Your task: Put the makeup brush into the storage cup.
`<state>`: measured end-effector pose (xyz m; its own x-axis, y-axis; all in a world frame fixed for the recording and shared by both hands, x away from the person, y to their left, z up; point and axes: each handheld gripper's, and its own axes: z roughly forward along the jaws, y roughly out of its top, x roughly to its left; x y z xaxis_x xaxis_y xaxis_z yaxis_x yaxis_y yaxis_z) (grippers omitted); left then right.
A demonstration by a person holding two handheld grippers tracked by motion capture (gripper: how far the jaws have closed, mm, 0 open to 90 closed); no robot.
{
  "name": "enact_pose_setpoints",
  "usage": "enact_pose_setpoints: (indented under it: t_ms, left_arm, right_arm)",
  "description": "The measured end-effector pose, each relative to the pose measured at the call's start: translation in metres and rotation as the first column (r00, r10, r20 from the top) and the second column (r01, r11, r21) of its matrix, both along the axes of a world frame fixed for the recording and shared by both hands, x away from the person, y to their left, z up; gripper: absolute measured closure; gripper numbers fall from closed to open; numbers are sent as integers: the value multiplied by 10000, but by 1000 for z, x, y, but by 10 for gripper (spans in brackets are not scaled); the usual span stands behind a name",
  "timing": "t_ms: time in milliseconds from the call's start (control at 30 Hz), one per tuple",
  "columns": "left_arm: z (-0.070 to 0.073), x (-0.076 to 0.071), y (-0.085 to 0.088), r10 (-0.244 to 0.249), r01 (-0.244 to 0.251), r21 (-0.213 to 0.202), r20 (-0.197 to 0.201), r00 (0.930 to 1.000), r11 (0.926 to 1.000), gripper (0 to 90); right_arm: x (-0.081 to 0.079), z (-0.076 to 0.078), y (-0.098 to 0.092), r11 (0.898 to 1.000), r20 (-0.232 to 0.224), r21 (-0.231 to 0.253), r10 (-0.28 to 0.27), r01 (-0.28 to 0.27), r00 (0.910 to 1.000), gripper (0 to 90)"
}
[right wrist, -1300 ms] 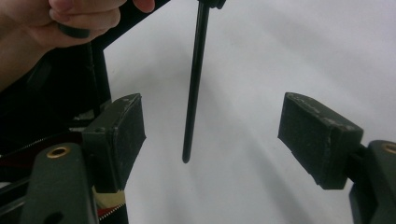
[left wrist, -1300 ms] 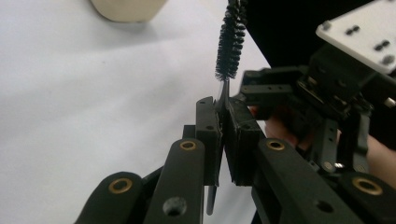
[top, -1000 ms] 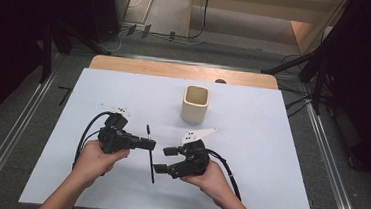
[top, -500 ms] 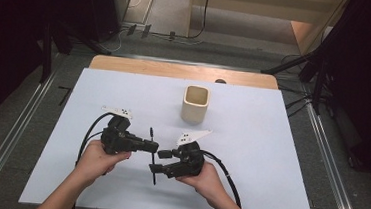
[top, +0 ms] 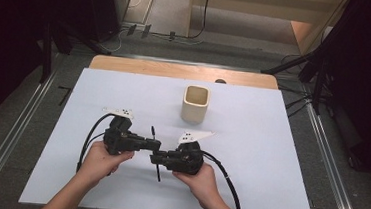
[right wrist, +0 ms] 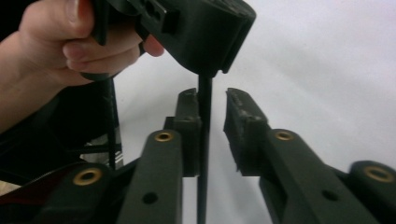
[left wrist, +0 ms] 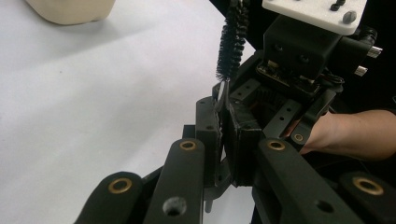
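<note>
A thin black bottle brush (top: 155,155) stands across both grippers, bristle end (left wrist: 231,42) pointing away from the person. My left gripper (top: 156,144) is shut on its wire stem, and the pads (left wrist: 233,130) pinch it. My right gripper (top: 155,158) faces the left one from the right, just nearer the person. Its jaws have just been closing around the brush handle (right wrist: 204,154). The handle lies against one pad (right wrist: 189,116), with a small gap to the other. The left gripper's jaw tips (right wrist: 210,56) hang just beyond.
A cream square cup (top: 195,104) stands upright on the white table (top: 271,141), beyond the grippers and slightly right. Cables trail from both grippers toward the table's near edge. A wooden strip (top: 141,68) runs along the far edge.
The right gripper's jaws have narrowed around the brush handle and edged slightly toward the left gripper. The left gripper keeps holding the brush in the same place.
</note>
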<state>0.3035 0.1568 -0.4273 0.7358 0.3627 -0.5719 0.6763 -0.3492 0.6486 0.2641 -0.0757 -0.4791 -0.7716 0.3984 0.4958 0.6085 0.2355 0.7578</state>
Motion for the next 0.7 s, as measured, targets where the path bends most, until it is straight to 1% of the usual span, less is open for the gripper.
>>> enact_pose_setpoints:
  t_ms: [100,233,300,433,467,500,567,600,667,700]
  left_arm:
    - [-1,0,-1,-12,12,-1,18,10000,10000,849]
    - [0,0,0,-103,103,4,42,9999,9999,848]
    - [0,0,0,-58,58,-39,14,10000,10000,848]
    - [1,0,0,-74,74,15,157,9998,10000,840]
    - [1,0,1,-27,29,-103,153,9999,9999,772]
    - [0,1,1,-32,35,-255,123,9999,9997,624]
    - [0,2,3,35,-24,-533,207,9998,9986,501]
    - [0,1,5,151,-137,-484,285,9995,9987,459]
    - [1,1,7,362,-340,-350,639,9973,9988,422]
    - [1,1,8,368,-347,-298,725,9967,9990,400]
  right_arm:
    - [-1,1,1,9999,-37,43,92,-92,10000,855]
    - [-1,1,2,9999,-58,3,108,-108,9999,857]
    - [-1,2,2,10000,-54,8,89,-89,9999,857]
    - [-1,3,2,9999,-125,-49,102,-103,9999,858]
    - [-1,3,2,9999,-137,-108,73,-75,9999,858]
    - [0,3,1,9998,-204,-189,3,-7,9998,858]
    - [0,4,0,9997,-204,-241,-68,63,9998,858]
    - [1,4,-1,9996,-163,-266,-109,105,9998,858]
    - [2,5,-3,9992,-222,-343,-201,193,9996,858]
    - [2,5,-4,9991,-166,-353,-245,239,9996,858]
